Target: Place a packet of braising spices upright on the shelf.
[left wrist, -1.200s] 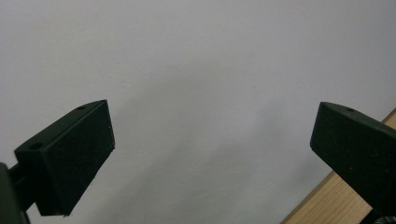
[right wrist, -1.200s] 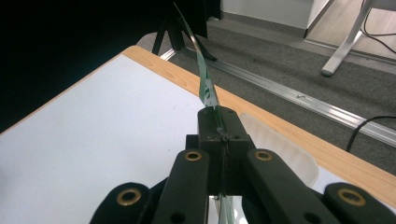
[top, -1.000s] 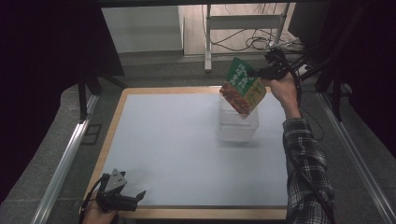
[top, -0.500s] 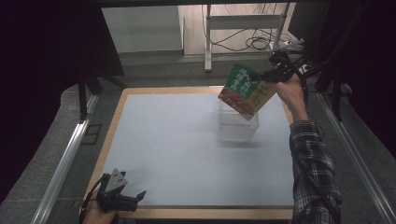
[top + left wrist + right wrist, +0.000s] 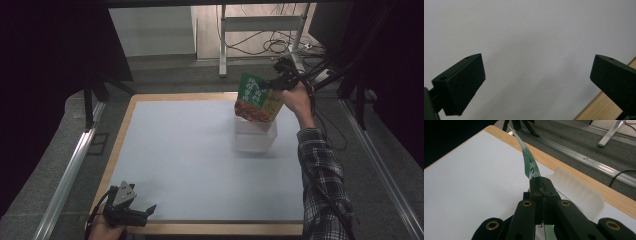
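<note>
- While the right gripper has its fingers pinched shut on the top edge of a flat green printed food pouch, the pouch hangs tilted just above a clear plastic box on the far right part of the table.
- Left gripper rests at the near left edge, fingers spread wide, nothing between them.
- Risk, as I judge it: the thin pouch bows in the grip; it may slip, or catch the box rim and tip the box.
- Surface: pale matte sheet, wooden border.
- Room: dark curtains, grey floor, loose cables beyond.
</note>
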